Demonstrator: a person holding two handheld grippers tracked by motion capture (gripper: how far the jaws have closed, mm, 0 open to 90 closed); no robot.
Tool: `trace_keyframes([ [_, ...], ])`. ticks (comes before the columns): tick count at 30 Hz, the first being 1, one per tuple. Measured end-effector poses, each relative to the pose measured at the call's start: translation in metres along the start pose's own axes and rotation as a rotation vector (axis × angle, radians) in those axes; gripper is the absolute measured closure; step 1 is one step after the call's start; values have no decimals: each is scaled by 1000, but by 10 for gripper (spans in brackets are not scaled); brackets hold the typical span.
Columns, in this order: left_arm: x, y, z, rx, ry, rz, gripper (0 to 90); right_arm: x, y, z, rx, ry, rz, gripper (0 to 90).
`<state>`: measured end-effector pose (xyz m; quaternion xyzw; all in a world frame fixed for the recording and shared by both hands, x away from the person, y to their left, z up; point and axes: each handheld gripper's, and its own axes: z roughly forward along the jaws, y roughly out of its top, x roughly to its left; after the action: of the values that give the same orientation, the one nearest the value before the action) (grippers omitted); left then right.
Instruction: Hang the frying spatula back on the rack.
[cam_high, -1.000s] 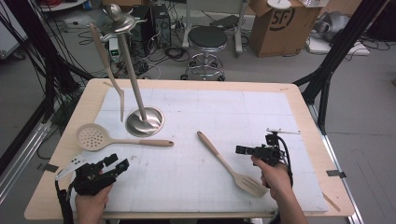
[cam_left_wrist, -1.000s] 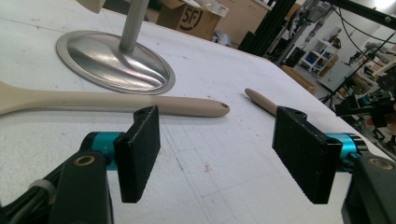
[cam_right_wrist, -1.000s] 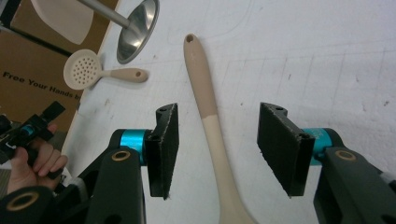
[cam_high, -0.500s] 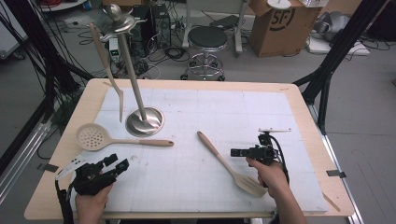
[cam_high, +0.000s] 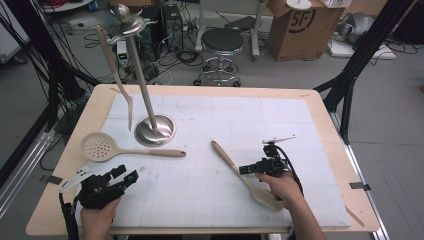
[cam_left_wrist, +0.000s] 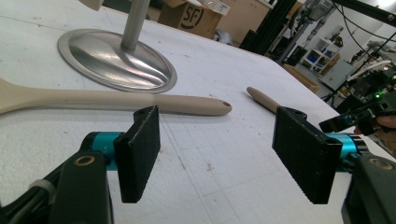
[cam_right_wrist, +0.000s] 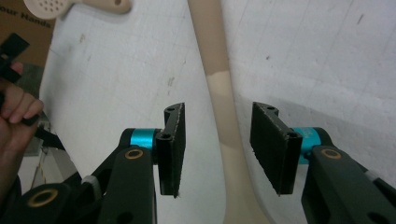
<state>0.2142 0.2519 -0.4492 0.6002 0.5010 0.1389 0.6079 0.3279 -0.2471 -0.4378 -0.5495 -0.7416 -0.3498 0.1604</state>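
A beige spatula (cam_high: 230, 159) lies slantwise on the white mat, blade toward the near edge. My right gripper (cam_high: 245, 169) is low over its handle. In the right gripper view the jaws (cam_right_wrist: 218, 112) straddle the spatula handle (cam_right_wrist: 217, 46) with a gap on each side; they have just been closing, and the pads are not touching it. My left gripper (cam_high: 126, 173) rests open at the near left, nothing between its pads (cam_left_wrist: 217, 121). A beige slotted skimmer (cam_high: 97, 146) lies ahead of it, its handle (cam_left_wrist: 140, 100) pointing right.
A metal utensil stand (cam_high: 155, 129) with a tall leaning pole rises at the back left, a beige utensil (cam_high: 114, 65) hanging from its top. The white mat (cam_high: 210, 115) covers most of the wooden table. A stool (cam_high: 221, 42) and a cardboard box (cam_high: 295, 25) are beyond the far edge.
My right gripper has moved left and down onto the spatula handle, and its jaws stand narrower. The left gripper and the utensils have not moved.
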Motion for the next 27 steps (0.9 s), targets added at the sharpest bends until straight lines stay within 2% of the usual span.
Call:
trace_keyframes([
  [6,0,0,0,3,2,1,328,1,0,8,52,-28,-14,573],
  [10,0,0,0,4,3,3,329,3,-1,11,74,-13,-22,582],
  [14,0,0,1,7,3,4,329,2,-2,11,70,-6,-15,589],
  [19,0,0,1,8,2,4,329,2,-3,15,93,41,-12,608],
  [25,-1,0,1,9,0,7,329,6,-6,18,83,29,-39,614],
  [27,-2,-1,2,12,-2,10,329,9,-7,19,79,12,-56,629],
])
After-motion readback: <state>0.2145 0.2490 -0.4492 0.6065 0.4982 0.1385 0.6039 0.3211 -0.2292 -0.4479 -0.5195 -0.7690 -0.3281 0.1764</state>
